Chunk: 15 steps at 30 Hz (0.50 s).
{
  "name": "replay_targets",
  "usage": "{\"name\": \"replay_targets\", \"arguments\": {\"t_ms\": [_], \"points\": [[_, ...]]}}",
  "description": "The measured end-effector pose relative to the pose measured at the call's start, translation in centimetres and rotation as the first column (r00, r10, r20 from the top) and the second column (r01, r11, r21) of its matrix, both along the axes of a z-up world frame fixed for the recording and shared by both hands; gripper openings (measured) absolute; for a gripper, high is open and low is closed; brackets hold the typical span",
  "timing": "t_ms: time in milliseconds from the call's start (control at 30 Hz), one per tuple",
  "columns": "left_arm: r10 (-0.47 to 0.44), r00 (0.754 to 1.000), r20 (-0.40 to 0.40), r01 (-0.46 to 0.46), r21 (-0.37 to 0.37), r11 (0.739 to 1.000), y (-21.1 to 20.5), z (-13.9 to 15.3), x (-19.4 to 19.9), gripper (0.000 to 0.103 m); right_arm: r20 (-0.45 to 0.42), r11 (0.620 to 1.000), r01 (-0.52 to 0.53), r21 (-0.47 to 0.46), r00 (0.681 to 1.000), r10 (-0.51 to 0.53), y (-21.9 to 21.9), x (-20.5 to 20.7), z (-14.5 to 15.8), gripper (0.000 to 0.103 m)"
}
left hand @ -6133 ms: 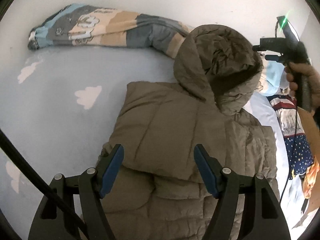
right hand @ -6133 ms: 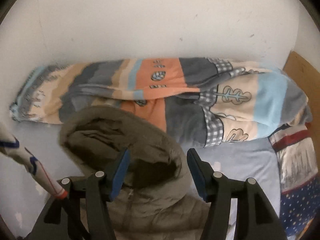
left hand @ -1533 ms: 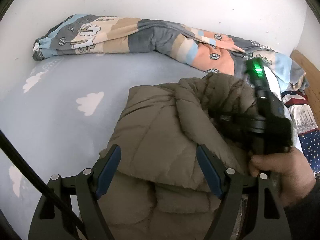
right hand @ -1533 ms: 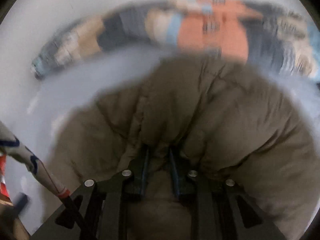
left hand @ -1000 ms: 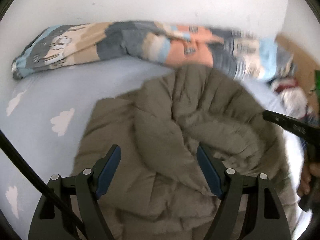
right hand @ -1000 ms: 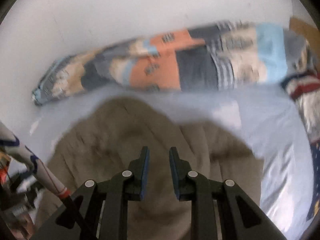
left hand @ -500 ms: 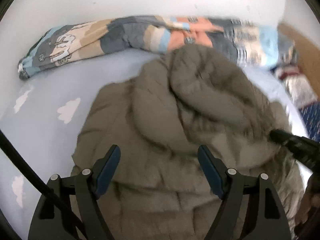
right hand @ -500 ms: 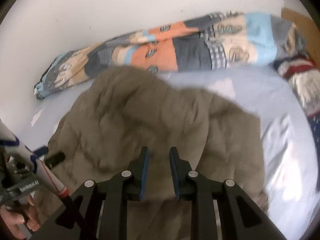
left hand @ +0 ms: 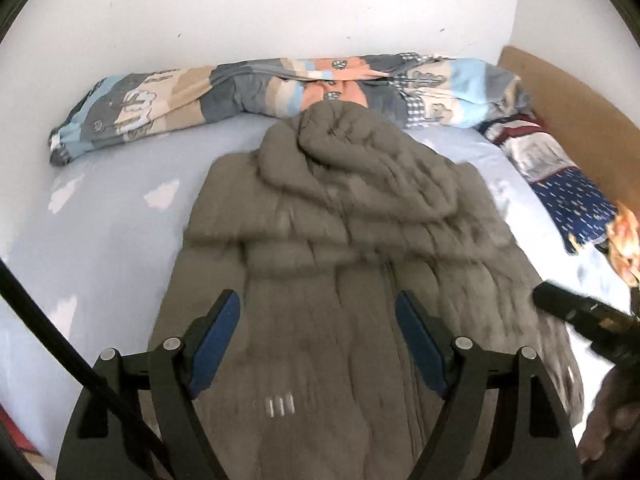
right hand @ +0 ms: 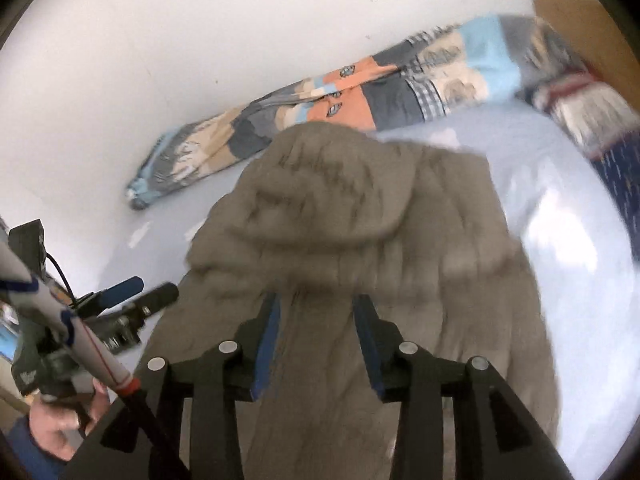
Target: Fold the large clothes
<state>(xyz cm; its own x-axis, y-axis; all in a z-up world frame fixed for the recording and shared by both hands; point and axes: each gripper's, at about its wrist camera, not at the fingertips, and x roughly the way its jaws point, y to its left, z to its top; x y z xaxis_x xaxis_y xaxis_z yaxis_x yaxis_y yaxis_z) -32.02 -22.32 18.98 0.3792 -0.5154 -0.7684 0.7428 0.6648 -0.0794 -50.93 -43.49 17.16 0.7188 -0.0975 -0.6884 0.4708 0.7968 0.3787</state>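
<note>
An olive puffer jacket (left hand: 320, 264) lies lengthwise on the bed, its hood (left hand: 348, 148) folded down onto its upper part. My left gripper (left hand: 316, 304) hovers open over the jacket's lower half with nothing between its blue pads. At the right edge of the left wrist view is my right gripper's black finger (left hand: 560, 306), beside the jacket. In the right wrist view the jacket (right hand: 360, 232) fills the middle. My right gripper (right hand: 318, 300) is above it with its jaws opening and no fabric between them. The left gripper (right hand: 148, 292) shows at the left, held by a hand (right hand: 52, 436).
The bed has a pale blue sheet (left hand: 112, 232) with white clouds. A rolled patchwork quilt (left hand: 248, 84) lies along the white wall behind the jacket. Patterned pillows (left hand: 560, 176) and a wooden headboard (left hand: 568, 92) are at the right.
The right gripper has let go of the hood, which now lies folded on the jacket, and its jaws have widened. Both grippers have drawn back, so more of the jacket shows.
</note>
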Motion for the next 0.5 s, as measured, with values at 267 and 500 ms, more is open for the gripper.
{"name": "replay_targets", "arguments": {"t_ms": [267, 500], "points": [[0.103, 0.994, -0.021, -0.101, 0.076, 0.992, 7.1, -4.6, -5.8, 0.079, -0.072, 0.998, -0.028, -0.056, 0.997, 0.024, 5.7, -6.8, -1.9, 0.042], [0.136, 0.99, -0.025, -0.128, 0.207, 0.97, 8.0, -9.5, -4.5, 0.079, -0.255, 0.998, 0.057, 0.023, 0.966, -0.049, 5.5, -9.5, -7.1, 0.042]]}}
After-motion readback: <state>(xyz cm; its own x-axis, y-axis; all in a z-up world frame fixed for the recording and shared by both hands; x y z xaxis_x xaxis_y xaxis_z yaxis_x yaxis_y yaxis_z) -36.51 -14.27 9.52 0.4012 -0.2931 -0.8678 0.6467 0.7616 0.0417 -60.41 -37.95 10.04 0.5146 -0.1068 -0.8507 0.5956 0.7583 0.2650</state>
